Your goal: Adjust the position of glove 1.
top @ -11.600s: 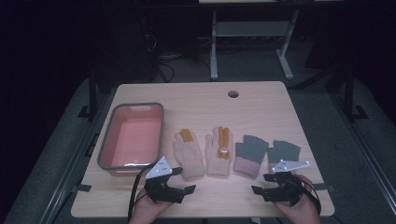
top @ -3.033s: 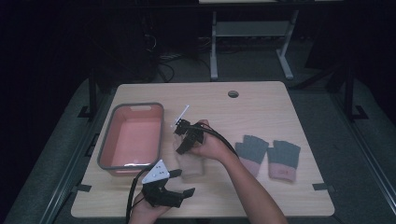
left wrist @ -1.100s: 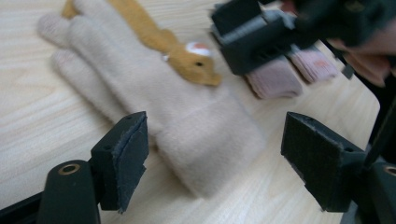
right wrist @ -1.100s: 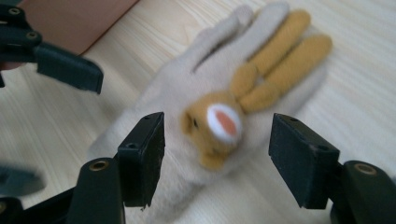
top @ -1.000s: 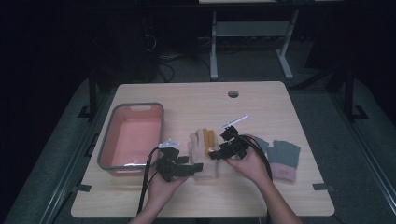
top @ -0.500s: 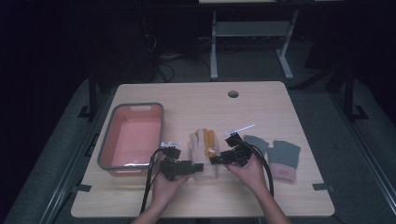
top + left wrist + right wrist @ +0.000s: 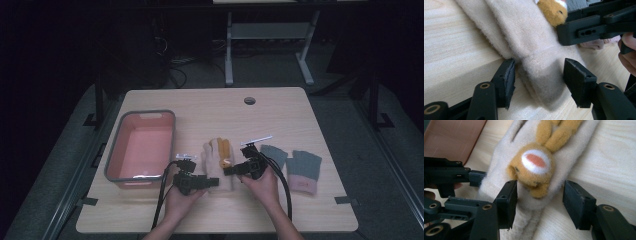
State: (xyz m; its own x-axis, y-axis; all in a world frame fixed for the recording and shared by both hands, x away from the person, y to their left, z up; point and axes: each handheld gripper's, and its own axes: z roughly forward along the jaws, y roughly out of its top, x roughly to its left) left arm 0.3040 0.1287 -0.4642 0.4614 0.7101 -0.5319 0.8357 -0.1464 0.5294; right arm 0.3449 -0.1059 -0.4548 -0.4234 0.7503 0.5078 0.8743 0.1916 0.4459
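Observation:
A cream glove (image 7: 215, 161) with an orange animal face (image 7: 536, 162) lies on another cream glove at the table's middle. My left gripper (image 7: 212, 182) comes from the near left, and its jaws straddle the glove's cuff (image 7: 544, 75). They have just been closing; the left pad (image 7: 510, 75) touches the cuff's edge and the other stands just off it. My right gripper (image 7: 230, 170) reaches in from the right. Its jaws (image 7: 540, 200) have also been closing, stand around the glove at the animal face, and a gap shows at the right pad (image 7: 575, 202).
A pink tray (image 7: 145, 113) with a grey rim stands left of the gloves. Two grey gloves (image 7: 302, 170) with pink cuffs lie to the right. A round cable hole (image 7: 249, 100) is at the table's back.
The right gripper has come down and nearer onto the cream glove. Both grippers' jaws have narrowed around it. The left hand has hardly moved.

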